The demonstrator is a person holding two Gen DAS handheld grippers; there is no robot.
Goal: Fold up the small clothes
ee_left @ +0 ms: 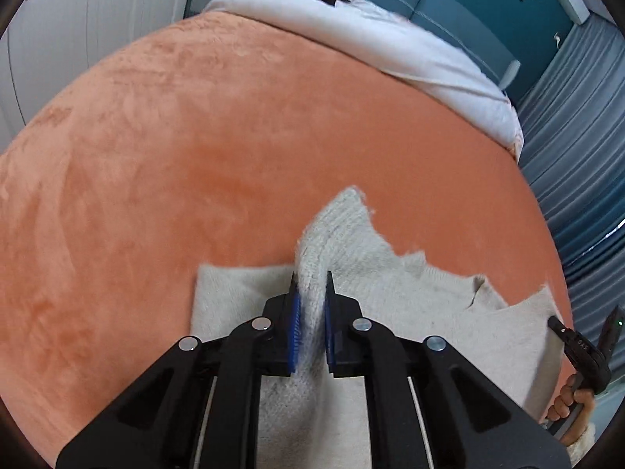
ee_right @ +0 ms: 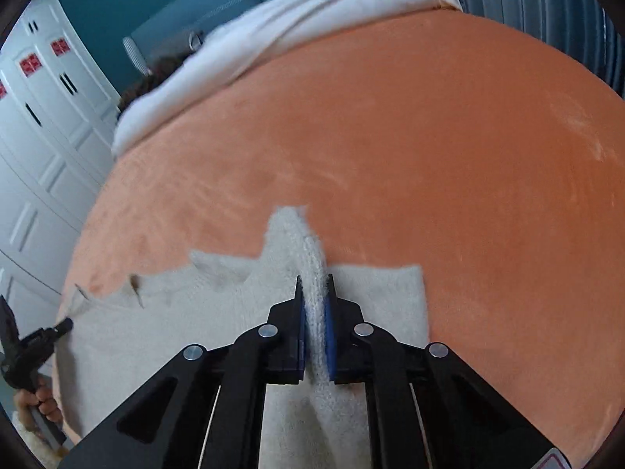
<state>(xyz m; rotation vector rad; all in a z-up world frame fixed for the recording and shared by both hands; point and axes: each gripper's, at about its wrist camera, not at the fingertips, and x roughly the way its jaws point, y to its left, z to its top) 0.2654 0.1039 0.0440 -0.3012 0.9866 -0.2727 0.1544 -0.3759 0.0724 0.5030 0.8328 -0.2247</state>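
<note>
A fuzzy cream knit garment (ee_left: pixel 390 285) lies spread on the orange blanket (ee_left: pixel 195 136) near its front edge. My left gripper (ee_left: pixel 311 285) is shut on a raised ridge of that knit, pinched between its blue pads. In the right wrist view the same garment (ee_right: pixel 164 336) spreads to the left, and my right gripper (ee_right: pixel 314 287) is shut on another lifted fold of it. Each gripper shows at the edge of the other's view: the right one (ee_left: pixel 586 344) in a hand at the far right, the left one (ee_right: pixel 27 348) in a hand at the far left.
The orange blanket (ee_right: pixel 449 148) covers a bed. A white duvet (ee_left: pixel 390 51) is bunched at the far end, with dark hair showing beyond it. White cupboard doors (ee_right: pixel 43 136) stand on one side, grey-blue curtains (ee_left: pixel 578 156) on the other, a teal headboard (ee_left: pixel 449 4) behind.
</note>
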